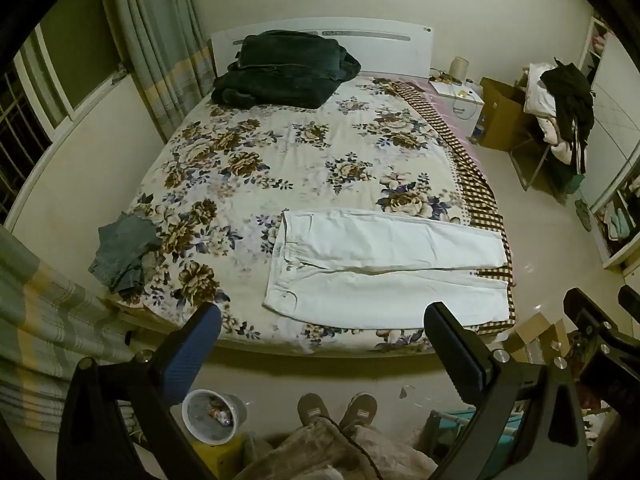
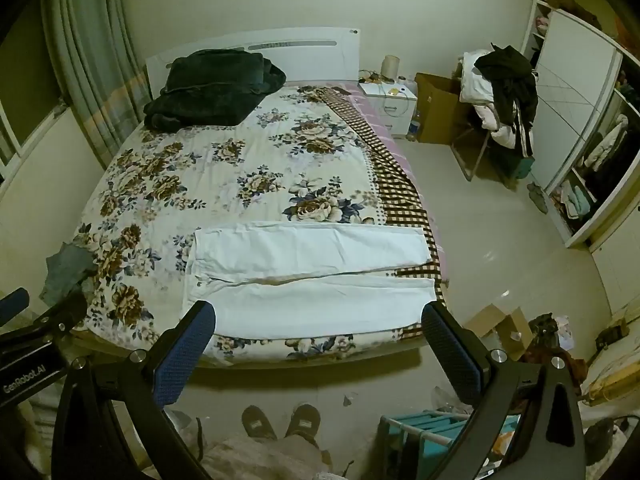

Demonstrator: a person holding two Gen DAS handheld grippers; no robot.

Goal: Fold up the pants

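Observation:
White pants (image 1: 384,268) lie flat on the near end of the floral bed (image 1: 280,160), waist to the left, both legs running right to the bed's edge. They also show in the right wrist view (image 2: 308,280). My left gripper (image 1: 322,324) is open and empty, held above the floor short of the bed's near edge. My right gripper (image 2: 318,322) is open and empty, also short of the near edge. The right gripper's side shows at the left view's right edge (image 1: 600,320).
A crumpled grey-blue garment (image 1: 124,252) lies at the bed's left edge. A dark blanket (image 1: 280,72) is piled at the headboard. A chair heaped with clothes (image 1: 560,112), a nightstand (image 1: 460,100), boxes and a wardrobe (image 2: 580,120) stand right. My slippered feet (image 1: 336,408) and a bin (image 1: 212,416) are below.

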